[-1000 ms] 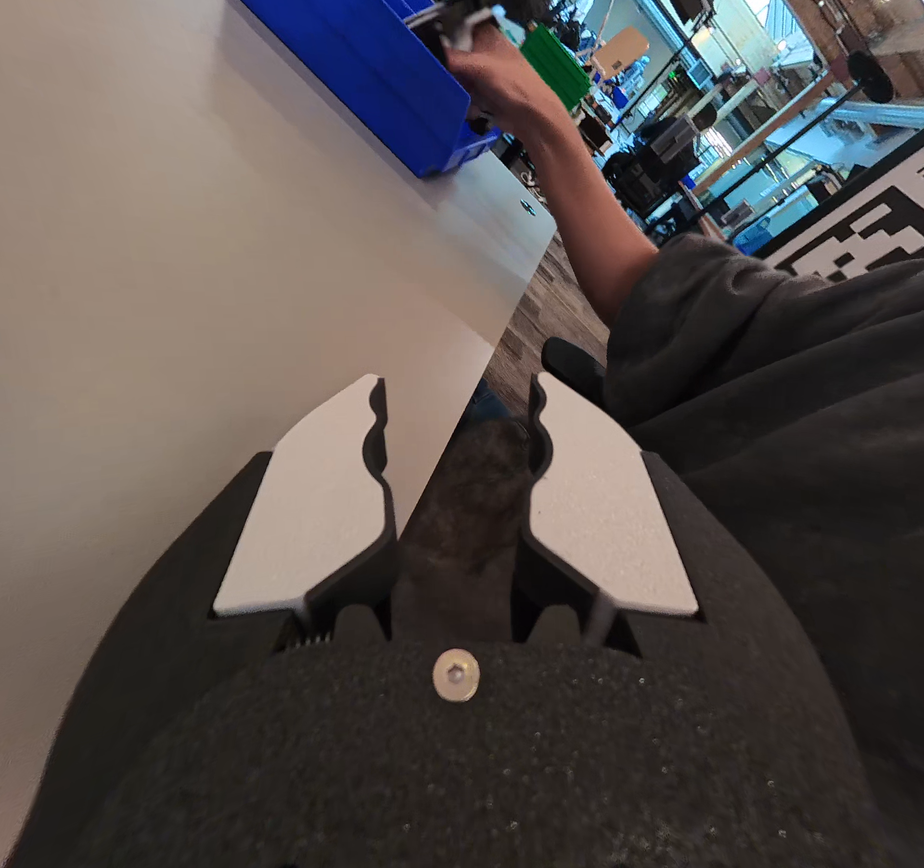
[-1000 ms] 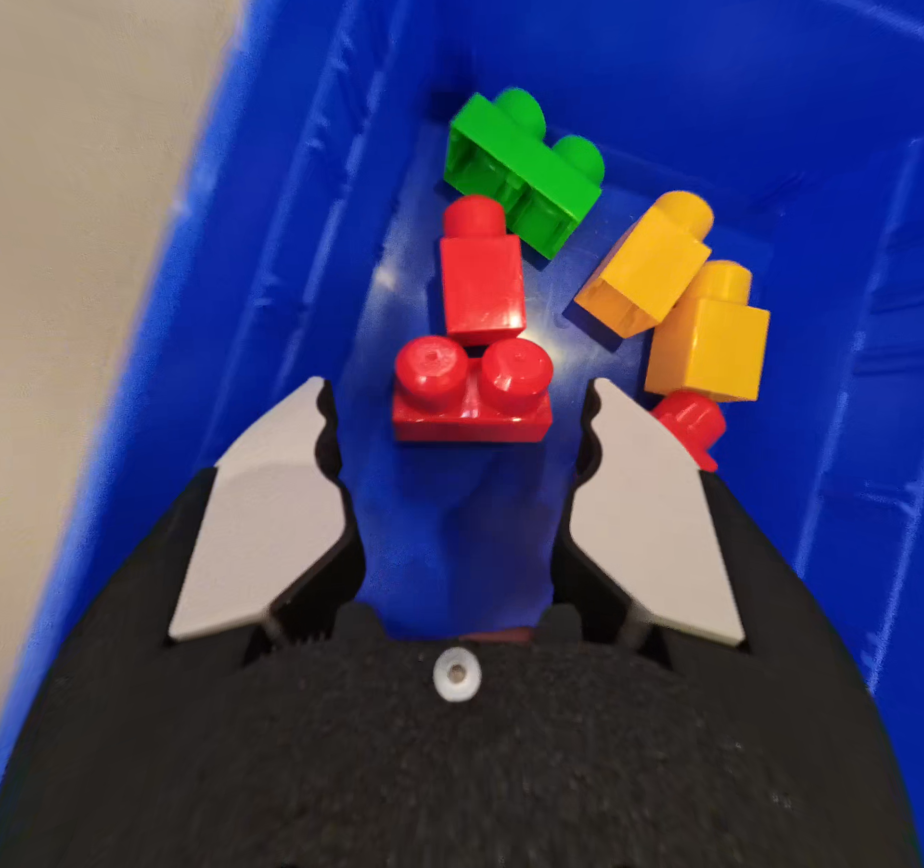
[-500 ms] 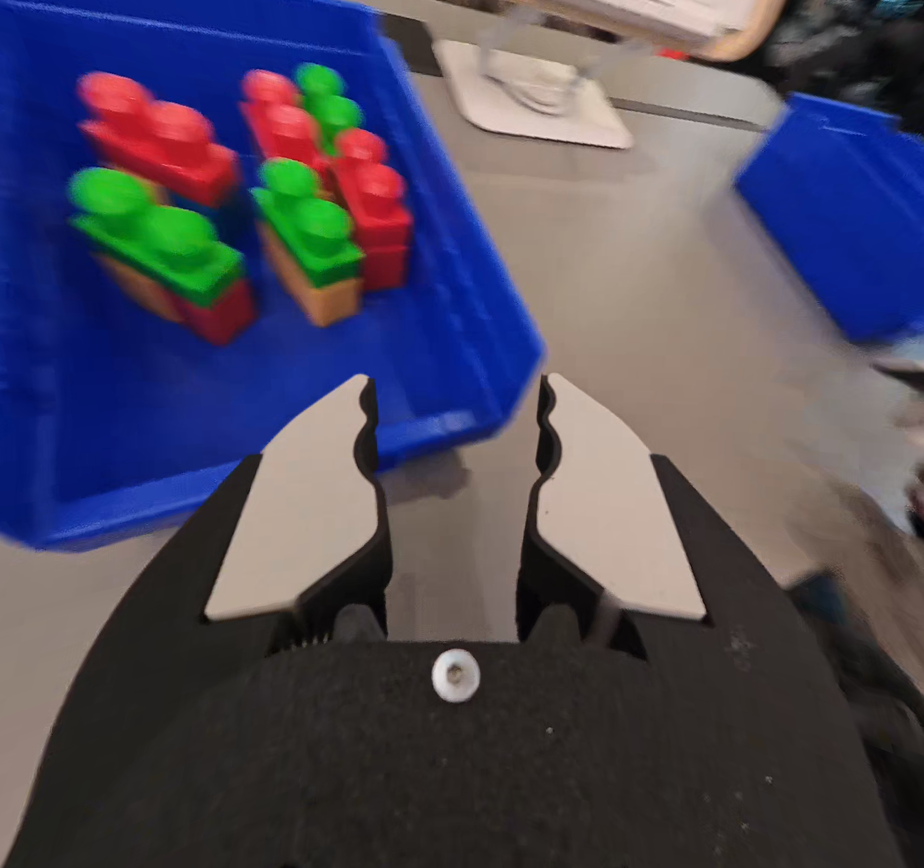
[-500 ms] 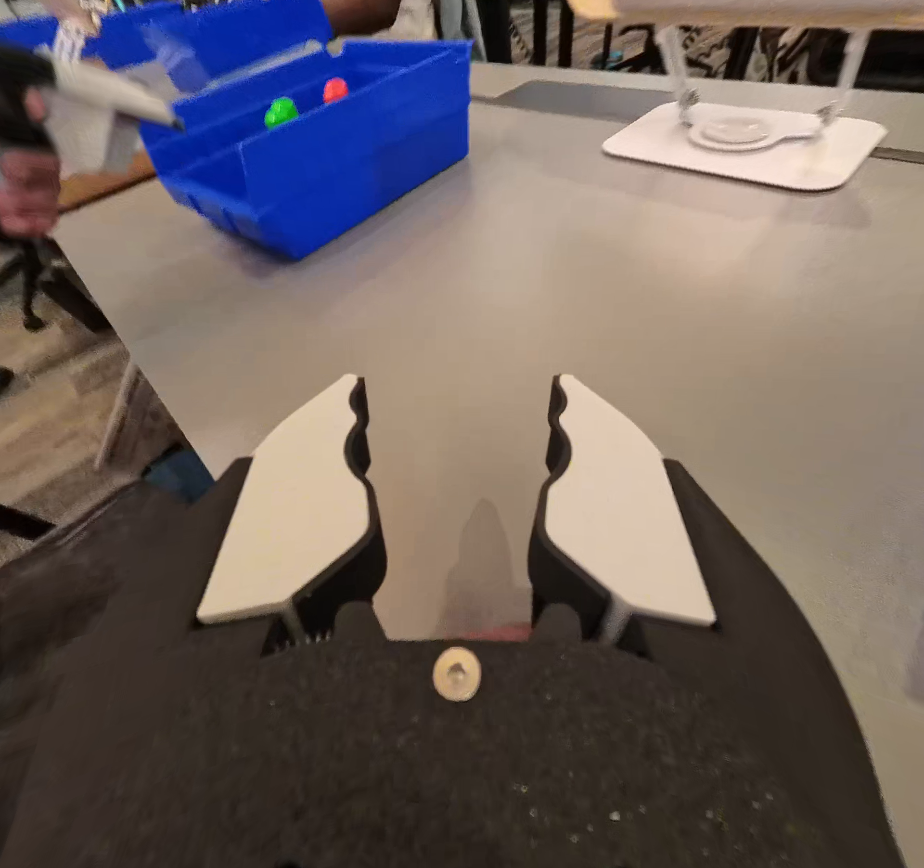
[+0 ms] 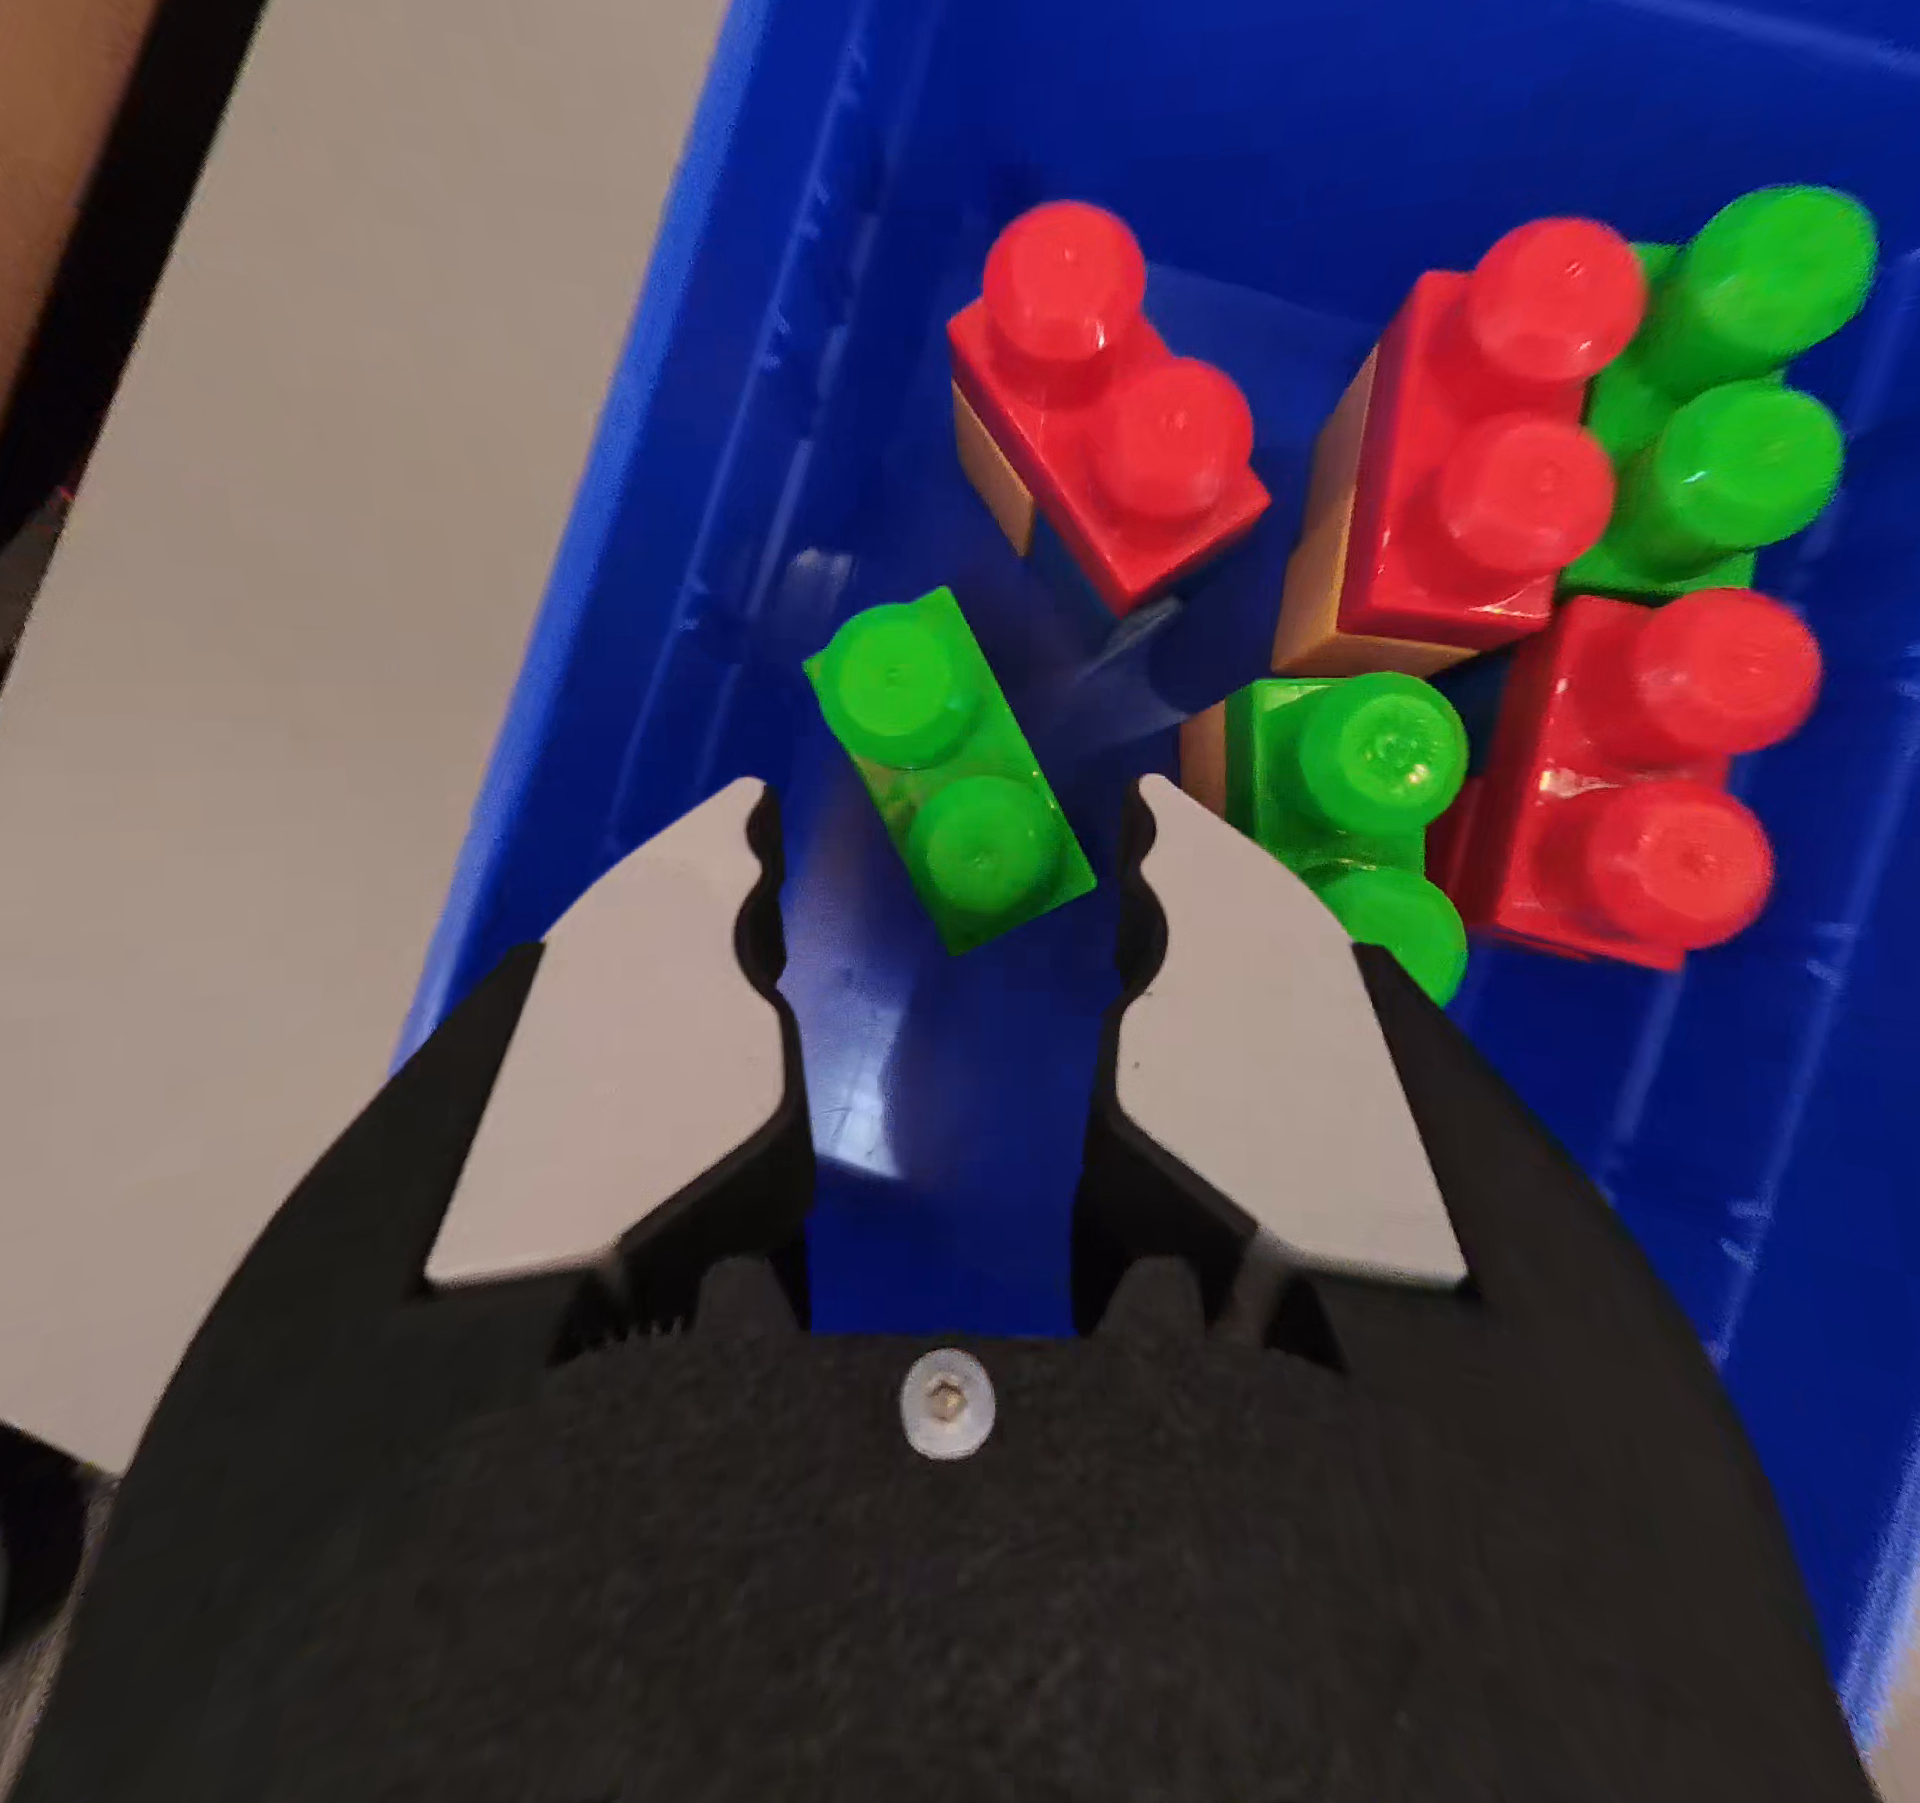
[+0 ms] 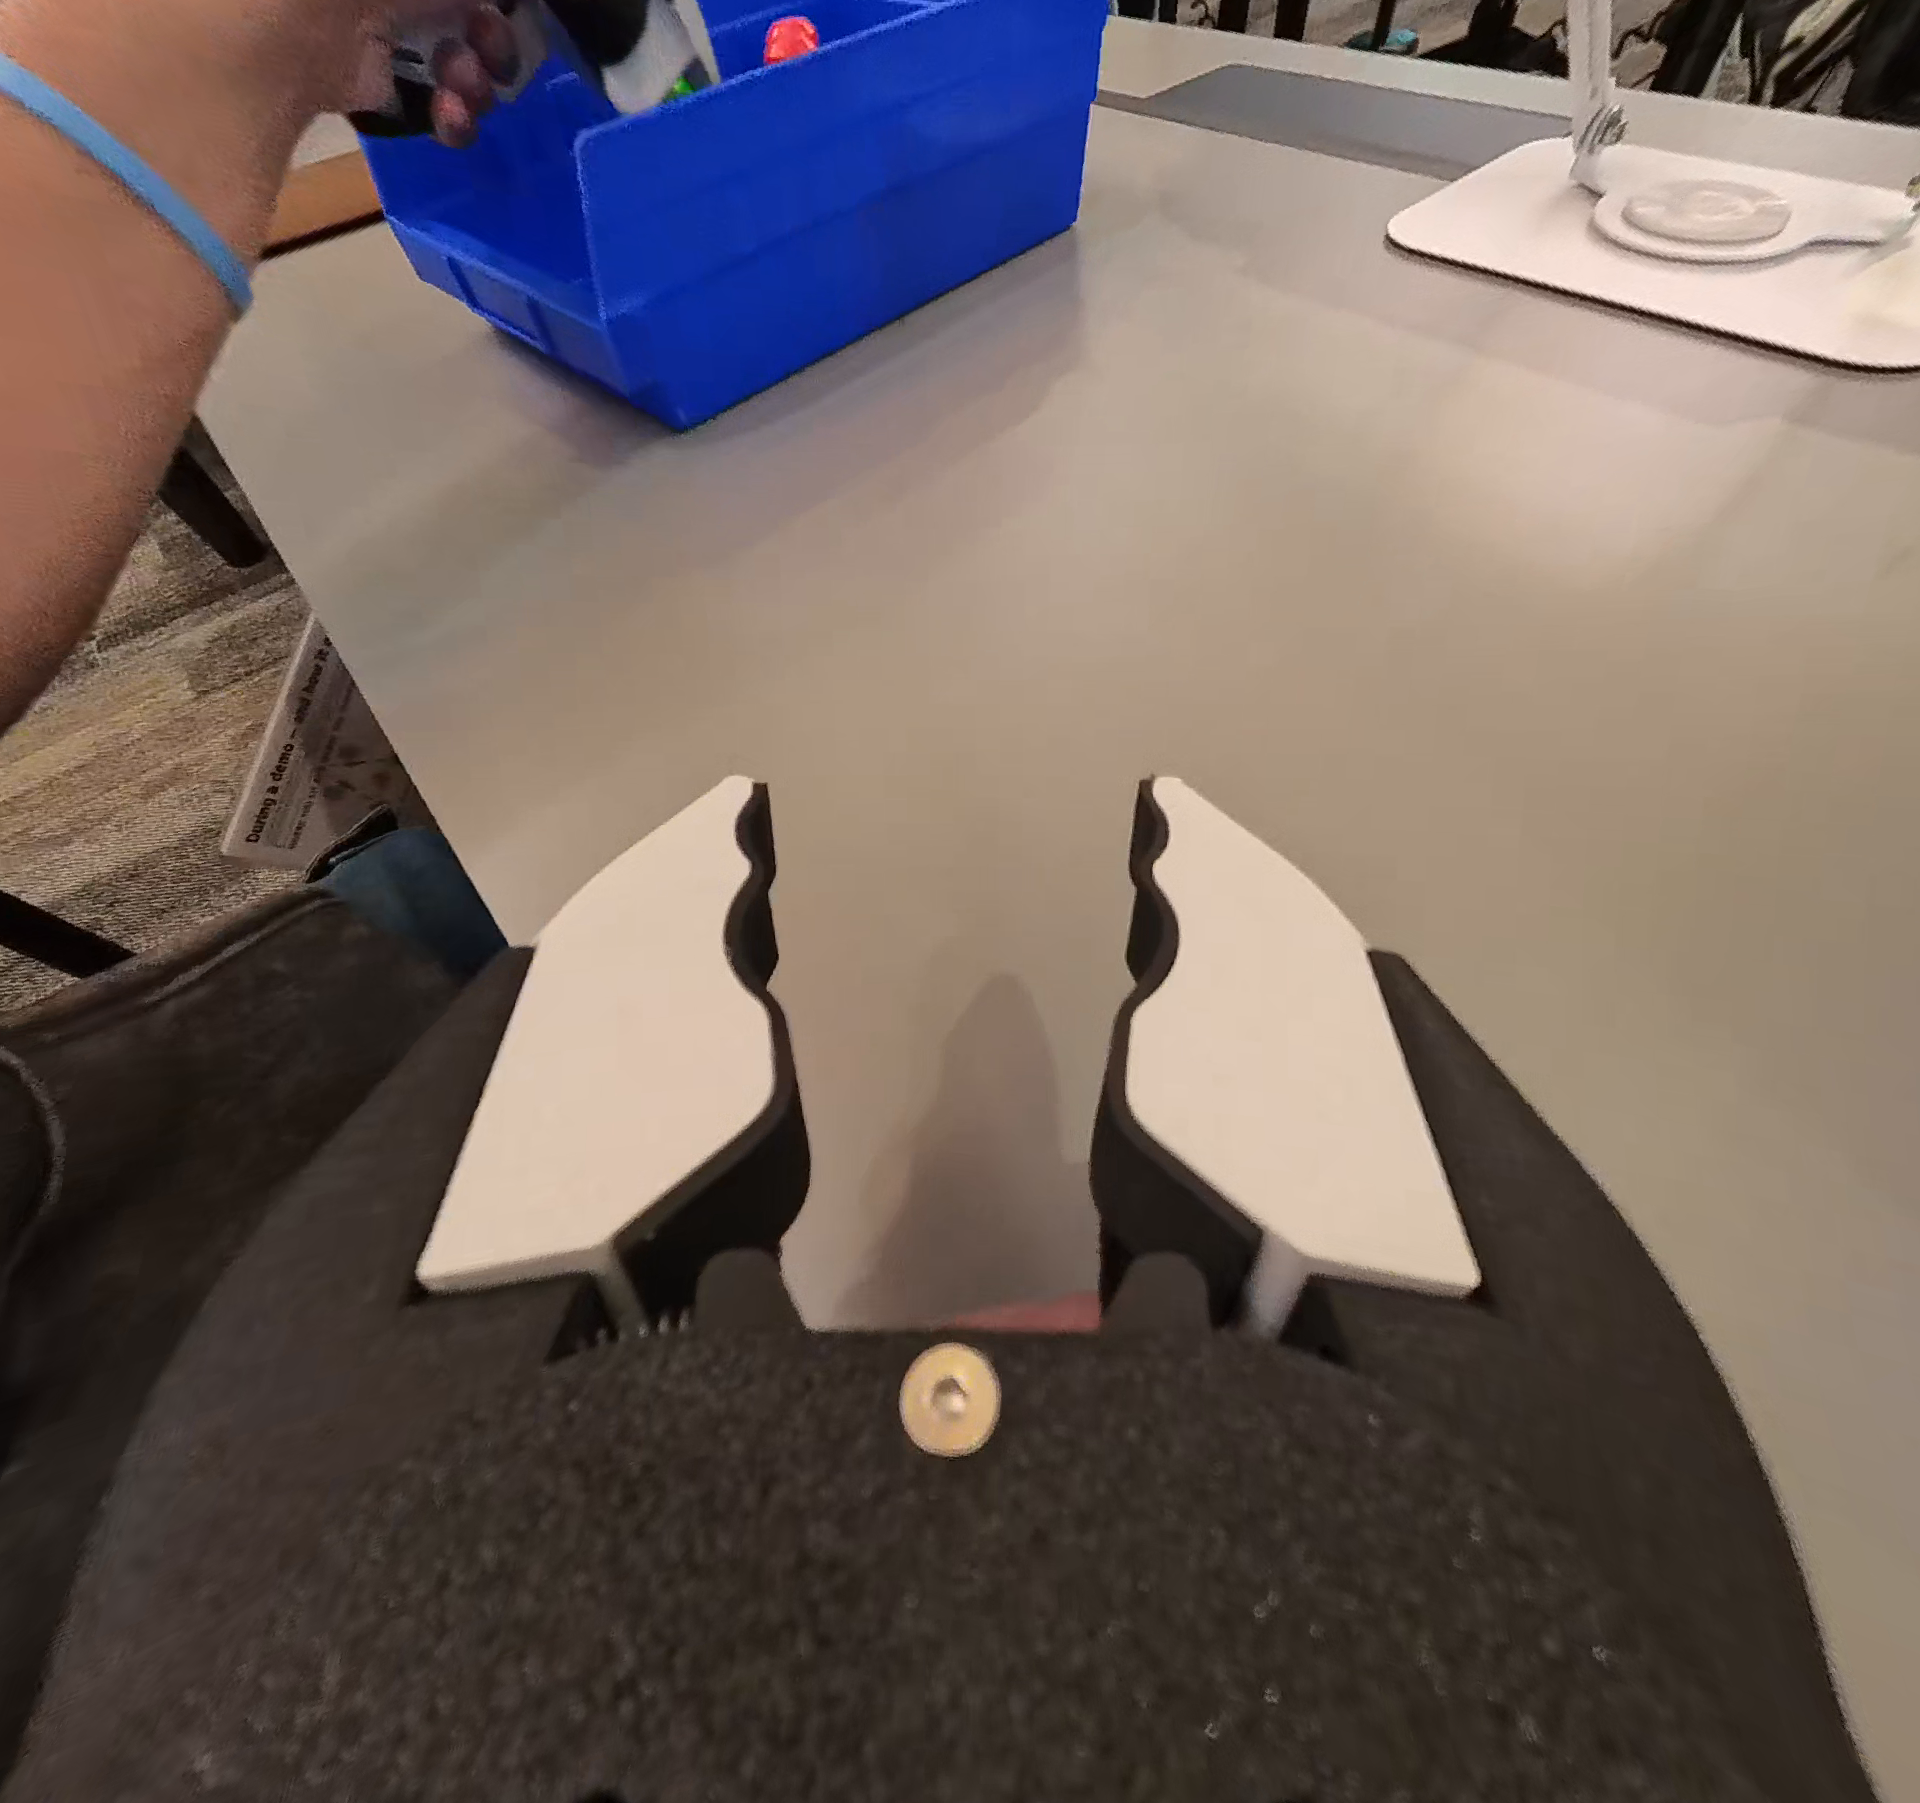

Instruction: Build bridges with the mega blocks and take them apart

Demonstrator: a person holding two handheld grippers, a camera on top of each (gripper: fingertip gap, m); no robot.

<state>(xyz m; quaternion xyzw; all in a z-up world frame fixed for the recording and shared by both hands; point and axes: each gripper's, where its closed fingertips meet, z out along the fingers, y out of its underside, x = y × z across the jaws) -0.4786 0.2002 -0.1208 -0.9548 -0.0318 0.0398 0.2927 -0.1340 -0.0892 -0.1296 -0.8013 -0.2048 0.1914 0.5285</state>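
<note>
Left tongs (image 5: 951,808) and right tongs (image 6: 951,797) both gape, gripping nothing.

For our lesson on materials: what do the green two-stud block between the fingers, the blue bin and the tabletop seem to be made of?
Green two-stud block: probably moulded plastic, glossy; its studs catch light.
Blue bin: apparently rigid plastic, smooth; ribbed walls, shiny patches on its floor.
Tabletop: matte grey, perhaps laminate; soft, diffuse reflections. The core is not visible.

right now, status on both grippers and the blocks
Left gripper open, over bin, nearest green block. Right gripper open, empty, above table. Stacked blocks crowd the right jaw.
</note>
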